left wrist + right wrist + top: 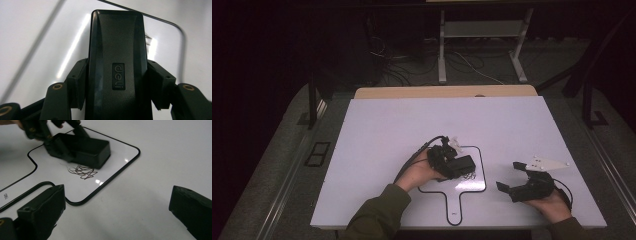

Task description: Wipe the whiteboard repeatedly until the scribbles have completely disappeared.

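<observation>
A black block-shaped eraser [116, 62] with a small logo plate is clamped between the jaws of my left gripper [116, 85], one finger [77, 80] pressing each long side. In the high view the left gripper [453, 166] holds the eraser [462, 164] low over a paddle-shaped black outline [484, 170] drawn on the white table. A dark scribble [82, 171] lies inside that outline, just beside the eraser [85, 150]. My right gripper [510, 176] rests to the right of the outline, open, with nothing between its jaws [117, 212].
The white tabletop [412, 125] stretches bare behind and to the left of both hands. A wooden board edge [447, 92] borders its far side. Beyond it the floor holds cables and a metal table frame [482, 30].
</observation>
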